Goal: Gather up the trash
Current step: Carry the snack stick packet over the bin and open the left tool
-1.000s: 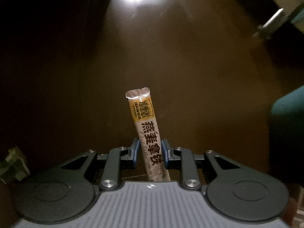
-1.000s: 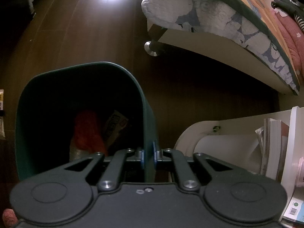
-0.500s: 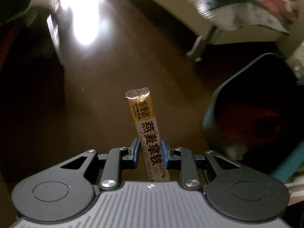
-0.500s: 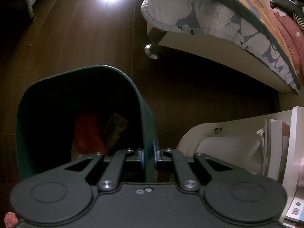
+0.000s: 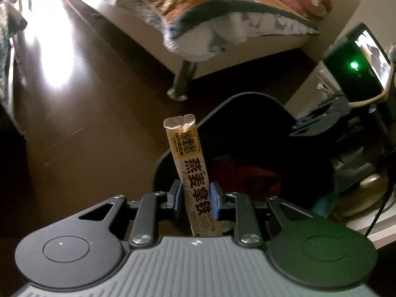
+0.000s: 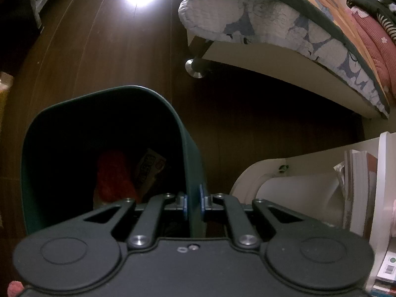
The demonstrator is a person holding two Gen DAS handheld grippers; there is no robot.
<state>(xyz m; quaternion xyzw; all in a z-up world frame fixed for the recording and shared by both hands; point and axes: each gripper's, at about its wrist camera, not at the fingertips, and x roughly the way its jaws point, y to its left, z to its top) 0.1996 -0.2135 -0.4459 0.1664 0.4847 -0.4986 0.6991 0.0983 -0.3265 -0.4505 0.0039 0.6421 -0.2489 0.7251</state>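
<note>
My left gripper is shut on a long oat latte sachet, yellow at its torn top and beige below, held upright. It sits just short of the near rim of the dark green trash bin, whose opening shows red trash. My right gripper is shut on the bin's right wall. In the right wrist view the bin holds a red wrapper and a printed packet.
A bed with a patterned quilt stands beyond the bin on a metal leg. A white shelf with books is at the right. The right gripper's body and a lit device show right of the bin. Dark wood floor lies to the left.
My left gripper has swung right with the sachet, from facing bare floor to facing the bin and bed. The right gripper has kept its hold on the bin wall.
</note>
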